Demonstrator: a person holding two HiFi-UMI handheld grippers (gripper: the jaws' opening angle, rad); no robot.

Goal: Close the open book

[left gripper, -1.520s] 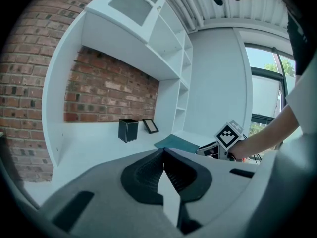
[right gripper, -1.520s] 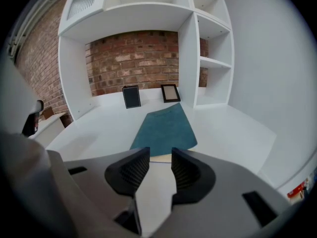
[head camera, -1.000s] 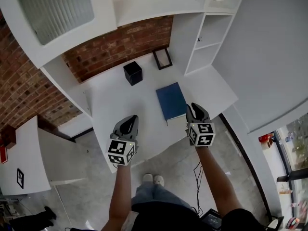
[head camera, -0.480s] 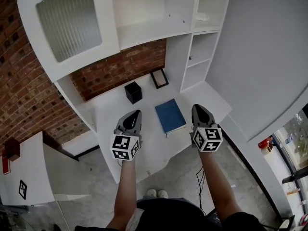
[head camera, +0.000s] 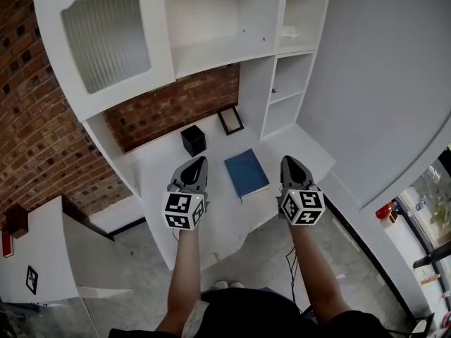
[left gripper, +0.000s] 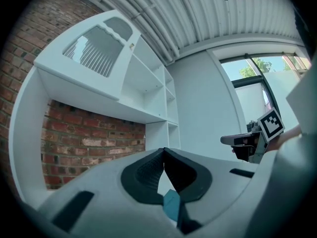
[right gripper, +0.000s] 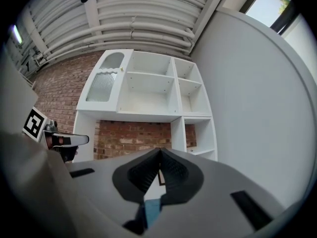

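A blue book (head camera: 246, 172) lies closed and flat on the white desk (head camera: 155, 167), between my two grippers in the head view. My left gripper (head camera: 196, 162) hovers to the book's left, above the desk, its jaws shut with nothing in them. My right gripper (head camera: 289, 163) hovers to the book's right, jaws shut and empty too. Both point level toward the shelves. A sliver of the blue book (left gripper: 171, 204) shows under the left gripper (left gripper: 164, 151), and the book (right gripper: 151, 209) peeks below the right gripper (right gripper: 160, 151).
A black cube-shaped box (head camera: 192, 140) and a dark picture frame (head camera: 230, 120) stand at the back of the desk against the brick wall (head camera: 169, 108). White shelves (head camera: 285, 76) rise behind and to the right. A white side table (head camera: 42, 238) is at the lower left.
Both grippers have risen away from the desk and the book. The right gripper's jaws have closed. The book stays closed on the desk.
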